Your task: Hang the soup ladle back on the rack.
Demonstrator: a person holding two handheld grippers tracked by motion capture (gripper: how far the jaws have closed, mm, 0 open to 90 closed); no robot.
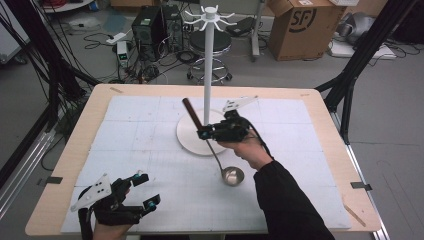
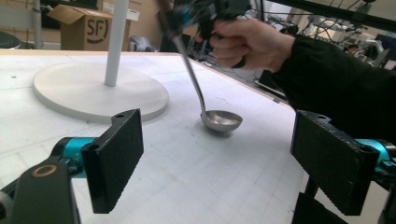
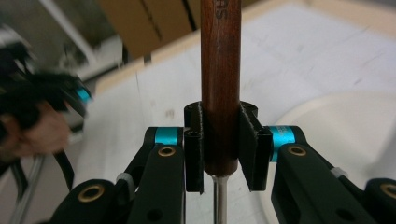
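Gripping the ladle (image 1: 215, 145) by its dark wooden handle (image 3: 221, 79), the right gripper (image 1: 204, 134) has both black pads pressed flat against the wood, one on each side, and the handle runs straight up between them. In the right gripper view the pinch sits at the lower end of the wood, just above where the thin metal shaft (image 3: 218, 200) begins. From the high view the ladle slants down toward the person: handle up near the pole of the white stand (image 1: 208, 60), steel bowl (image 1: 233, 175) down at the white mat (image 1: 150, 150), just off the edge of the stand's round base (image 1: 187, 135). Whether the bowl touches the mat or hangs a hair above it, I cannot tell. Over on the near left corner, the left gripper (image 1: 147, 189) hovers with its jaws spread wide and nothing between them; in its own view the bowl (image 2: 222, 120) lies well ahead, framed between the two pads (image 2: 119, 156).
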